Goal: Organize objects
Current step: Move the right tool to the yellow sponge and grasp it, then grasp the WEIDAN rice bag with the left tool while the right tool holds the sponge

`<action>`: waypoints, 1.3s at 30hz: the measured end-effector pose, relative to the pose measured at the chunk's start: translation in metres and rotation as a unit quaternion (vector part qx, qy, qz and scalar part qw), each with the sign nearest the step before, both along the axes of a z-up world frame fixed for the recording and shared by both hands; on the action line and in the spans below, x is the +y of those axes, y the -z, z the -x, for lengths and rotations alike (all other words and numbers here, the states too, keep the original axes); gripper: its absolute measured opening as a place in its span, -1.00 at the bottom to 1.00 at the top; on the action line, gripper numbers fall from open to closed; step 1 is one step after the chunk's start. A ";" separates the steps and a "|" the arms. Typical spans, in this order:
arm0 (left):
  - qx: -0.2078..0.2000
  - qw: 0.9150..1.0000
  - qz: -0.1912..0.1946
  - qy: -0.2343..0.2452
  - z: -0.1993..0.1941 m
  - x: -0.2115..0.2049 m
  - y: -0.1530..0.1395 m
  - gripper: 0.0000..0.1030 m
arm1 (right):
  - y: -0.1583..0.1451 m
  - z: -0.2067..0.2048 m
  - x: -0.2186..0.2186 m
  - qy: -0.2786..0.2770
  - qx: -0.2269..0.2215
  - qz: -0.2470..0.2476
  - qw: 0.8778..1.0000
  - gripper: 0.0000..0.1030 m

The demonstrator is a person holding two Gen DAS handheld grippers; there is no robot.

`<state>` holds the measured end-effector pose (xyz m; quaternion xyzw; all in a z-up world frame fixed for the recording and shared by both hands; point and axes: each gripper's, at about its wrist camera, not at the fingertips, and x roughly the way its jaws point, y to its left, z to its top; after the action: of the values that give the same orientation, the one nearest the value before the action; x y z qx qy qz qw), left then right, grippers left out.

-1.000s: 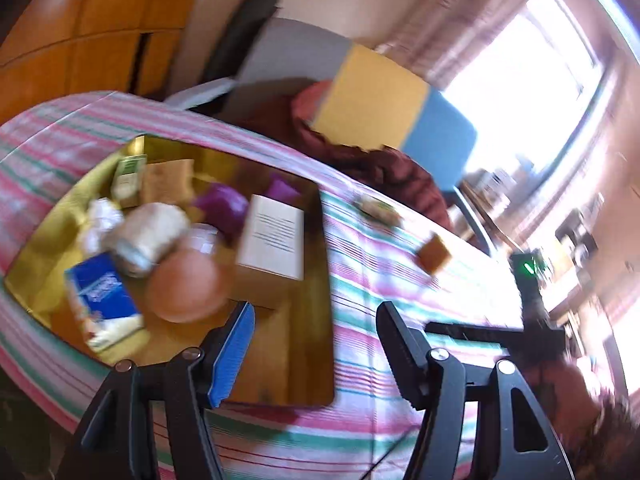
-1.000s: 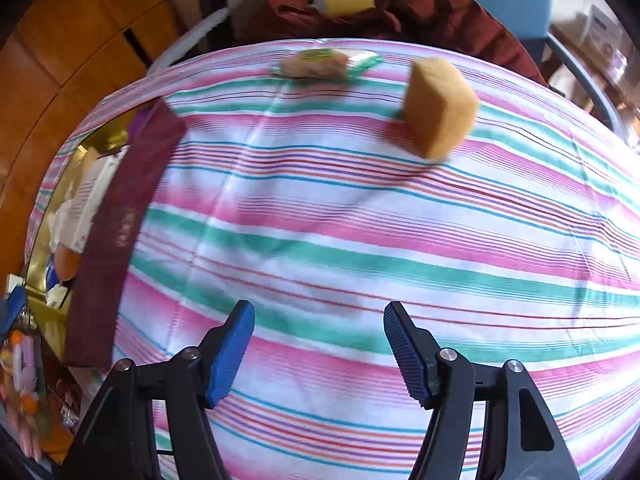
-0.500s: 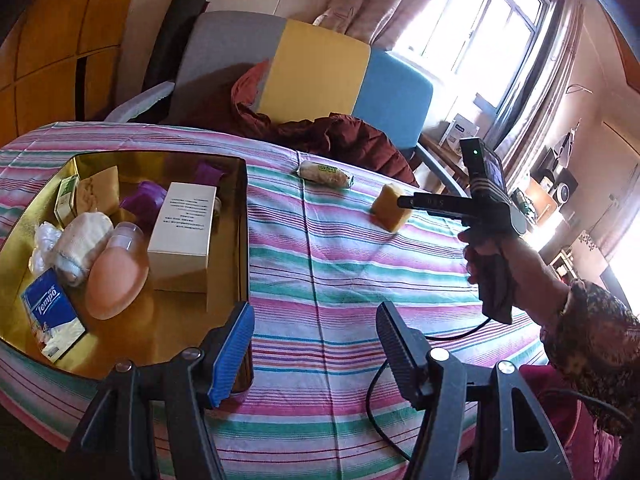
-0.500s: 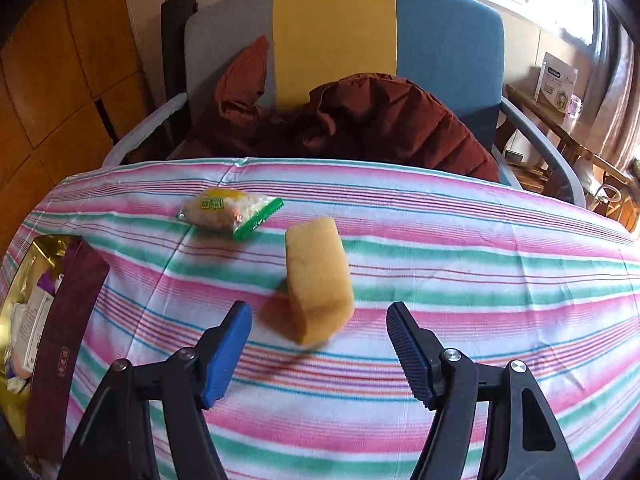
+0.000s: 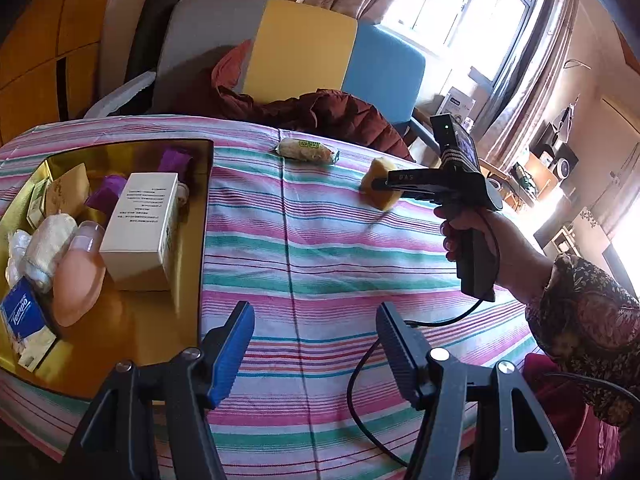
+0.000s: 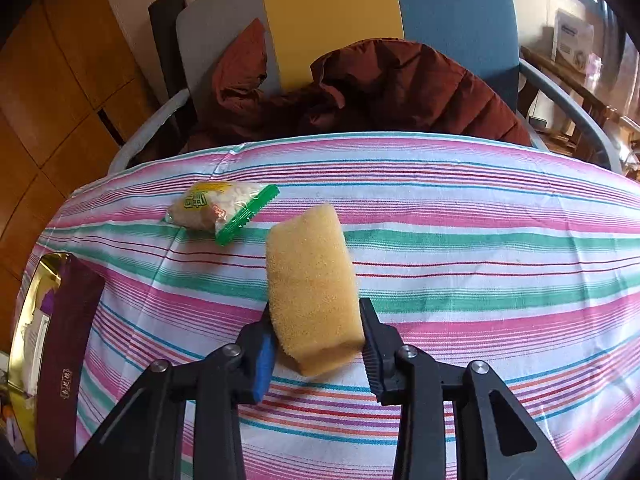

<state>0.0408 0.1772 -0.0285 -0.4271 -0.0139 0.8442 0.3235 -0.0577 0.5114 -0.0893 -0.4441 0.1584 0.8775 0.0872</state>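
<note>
Half a second ago our right gripper [image 6: 318, 336] stood wide with the sponge [image 6: 310, 284] loose between its fingers; now both pads press the sponge's near end, pinching it in slightly. Our view from the left has also swung, so the gold tray [image 5: 202, 216] sits farther to the left than before.

We see the yellow sponge lying lengthwise on the striped tablecloth [image 6: 480, 240], its far end pointing toward the chair [image 6: 452, 12] with a dark red jacket [image 6: 400, 92] heaped on it. Just beside the sponge, to its upper left and not touching it, lies a small snack packet [image 6: 218, 208] with a green edge.

Our left gripper [image 5: 314, 344] hangs over bare cloth near the tray's right wall, jaws wide apart with nothing between them. From this side we see our right hand [image 5: 480, 240] on its handle, a patterned sleeve [image 5: 580, 320] behind it.

Inside the tray sit a white box [image 5: 140, 224], a pink bottle [image 5: 78, 276], a blue tissue pack [image 5: 26, 320], something wrapped in white, and purple pieces [image 5: 108, 194] at the back.
</note>
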 end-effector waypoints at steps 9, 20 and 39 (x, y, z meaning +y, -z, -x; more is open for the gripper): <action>-0.018 1.000 -0.005 0.012 0.042 0.046 -0.010 0.32 | -0.016 -0.050 0.001 0.010 -0.065 -0.001 0.998 -0.31; -0.117 0.991 -0.007 -0.059 0.158 0.125 0.016 0.47 | -0.003 -0.085 0.010 0.021 -0.067 0.015 0.997 -0.31; -0.219 0.955 0.012 -0.202 0.298 0.200 0.077 0.53 | 0.000 -0.081 0.021 0.013 -0.084 0.056 0.995 -0.26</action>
<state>-0.2568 0.3777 -0.1053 -0.5936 -0.1600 0.7779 0.1300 0.0232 0.5324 -0.0894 -0.5182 0.2057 0.8256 0.0869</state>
